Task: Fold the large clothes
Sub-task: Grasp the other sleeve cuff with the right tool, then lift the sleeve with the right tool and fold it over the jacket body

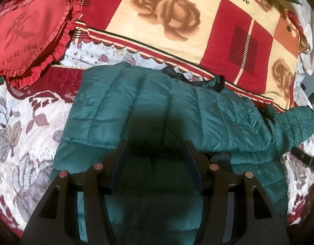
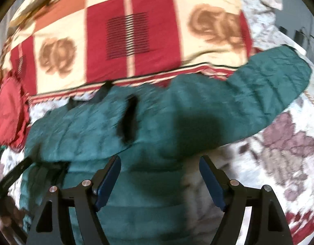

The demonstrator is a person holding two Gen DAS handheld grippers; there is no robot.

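Observation:
A teal quilted puffer jacket [image 1: 148, 102] lies spread on a bed. One sleeve is folded across its body in the left wrist view; the other sleeve [image 2: 265, 85] stretches out to the right in the blurred right wrist view. My left gripper [image 1: 156, 145] is open and empty, just above the jacket's middle. My right gripper [image 2: 160, 163] is open and empty, above the jacket's right edge. The tip of the right gripper [image 1: 306, 157] shows at the right of the left wrist view.
A red-and-cream rose-patterned blanket [image 1: 177, 10] lies folded behind the jacket. A red heart-shaped cushion [image 1: 28, 28] sits at the far left. The floral bedspread [image 1: 24, 126] surrounds the jacket on both sides.

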